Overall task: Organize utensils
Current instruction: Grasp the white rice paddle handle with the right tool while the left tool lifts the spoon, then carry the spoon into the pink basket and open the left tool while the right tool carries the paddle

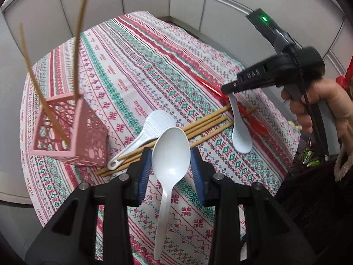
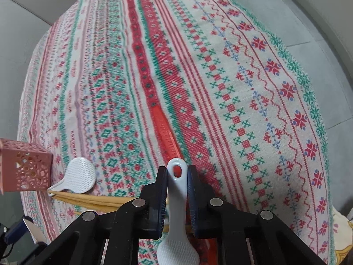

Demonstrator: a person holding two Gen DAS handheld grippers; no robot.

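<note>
My left fingers (image 1: 171, 152) held a white spoon (image 1: 171, 154) by its bowl, raised above the patterned worktop (image 1: 136, 70), just right of the pink basket (image 1: 72, 130) with two chopsticks (image 1: 39, 88) standing in it. My right fingers (image 2: 177, 176) pinched the handle of a white rice paddle (image 2: 176, 220), farther right of the basket, over loose chopsticks (image 1: 205, 123) and a red utensil (image 2: 166, 137).

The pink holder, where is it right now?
In the left wrist view the pink holder stands at the left on the patterned tablecloth, two chopsticks sticking out of it, beside a white rice paddle.
</note>
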